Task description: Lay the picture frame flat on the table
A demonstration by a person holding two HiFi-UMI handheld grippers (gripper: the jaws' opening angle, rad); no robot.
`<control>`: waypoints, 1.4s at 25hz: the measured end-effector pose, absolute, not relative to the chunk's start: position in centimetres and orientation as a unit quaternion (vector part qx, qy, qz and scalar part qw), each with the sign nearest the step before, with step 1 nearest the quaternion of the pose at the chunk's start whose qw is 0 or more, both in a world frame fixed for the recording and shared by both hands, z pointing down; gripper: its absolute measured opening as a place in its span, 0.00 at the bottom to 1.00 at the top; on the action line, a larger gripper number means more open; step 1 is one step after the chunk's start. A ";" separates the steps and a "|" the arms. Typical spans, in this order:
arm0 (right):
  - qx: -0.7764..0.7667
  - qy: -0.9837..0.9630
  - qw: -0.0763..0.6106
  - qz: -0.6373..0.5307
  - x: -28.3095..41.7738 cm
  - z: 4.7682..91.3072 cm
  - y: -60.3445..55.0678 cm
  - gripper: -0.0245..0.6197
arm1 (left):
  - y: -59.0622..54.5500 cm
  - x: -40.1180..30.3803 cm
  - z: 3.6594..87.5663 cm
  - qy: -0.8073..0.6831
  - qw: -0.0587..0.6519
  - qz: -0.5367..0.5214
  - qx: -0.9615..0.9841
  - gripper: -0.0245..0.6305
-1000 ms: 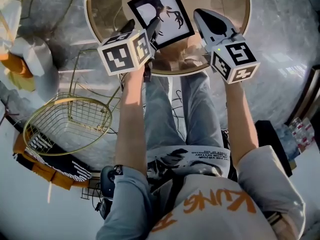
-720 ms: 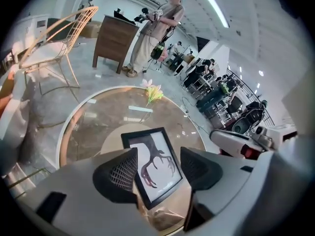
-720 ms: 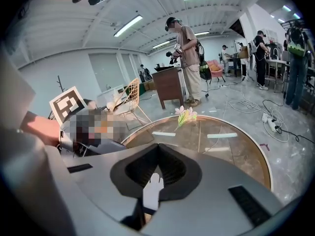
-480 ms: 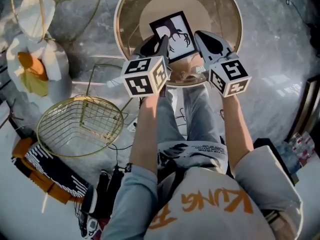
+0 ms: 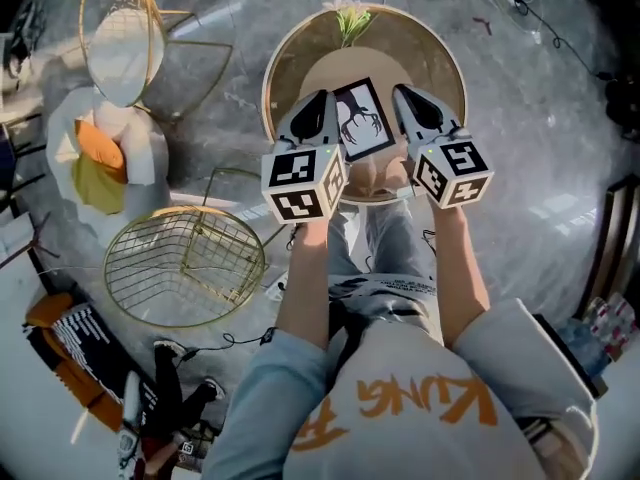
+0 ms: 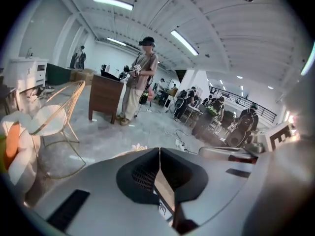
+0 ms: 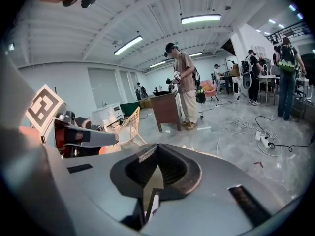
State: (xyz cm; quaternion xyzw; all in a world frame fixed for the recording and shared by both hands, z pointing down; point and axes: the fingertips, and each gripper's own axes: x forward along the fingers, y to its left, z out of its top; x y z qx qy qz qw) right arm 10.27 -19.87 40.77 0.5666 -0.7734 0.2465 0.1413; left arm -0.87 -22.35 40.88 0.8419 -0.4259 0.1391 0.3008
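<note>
The picture frame (image 5: 362, 118), black-edged with a dark drawing on white, lies on a round tan mat (image 5: 330, 73) on the gold-rimmed round table (image 5: 272, 78). My left gripper (image 5: 322, 96) hovers along the frame's left edge. Its jaws are shut, and in the left gripper view the left gripper (image 6: 159, 150) holds nothing. My right gripper (image 5: 400, 90) hangs beside the frame's right edge. In the right gripper view the right gripper (image 7: 157, 146) has its tips together and holds nothing. Neither gripper holds the frame.
A pale flower (image 5: 348, 16) lies at the table's far edge. On the floor to the left are a gold wire basket (image 5: 185, 263), a wire chair (image 5: 120, 38) and a white and orange cushion (image 5: 95, 153). A person (image 6: 140, 77) stands further off by a brown cabinet.
The left gripper's jaws, open at the frame's left edge a second ago, have shut with nothing in them. The head view has pulled back, so the table and frame look smaller.
</note>
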 end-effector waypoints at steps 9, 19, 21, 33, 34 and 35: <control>0.595 -0.773 0.087 0.204 10.5 31.5 -21.5 0.03 | -23.9 -1.7 31.5 -0.451 0.237 0.098 0.855 0.07; 0.597 -0.793 0.023 0.118 11.5 19.4 -24.0 0.03 | -27.6 0.1 17.5 -0.459 0.091 0.049 0.882 0.07; 0.599 -0.795 0.020 0.096 12.1 16.9 -24.0 0.03 | -27.6 0.4 15.3 -0.458 0.075 0.041 0.885 0.07; 0.623 -0.782 0.009 0.020 14.2 9.8 -25.3 0.03 | -28.6 2.2 8.3 -0.448 0.015 0.013 0.894 0.07; 0.622 -0.783 0.009 0.018 14.1 9.7 -25.5 0.03 | -28.6 2.3 8.3 -0.448 0.013 0.015 0.894 0.07; 0.621 -0.784 0.010 0.016 14.1 9.6 -25.6 0.03 | -28.7 2.3 8.4 -0.448 0.010 0.016 0.894 0.07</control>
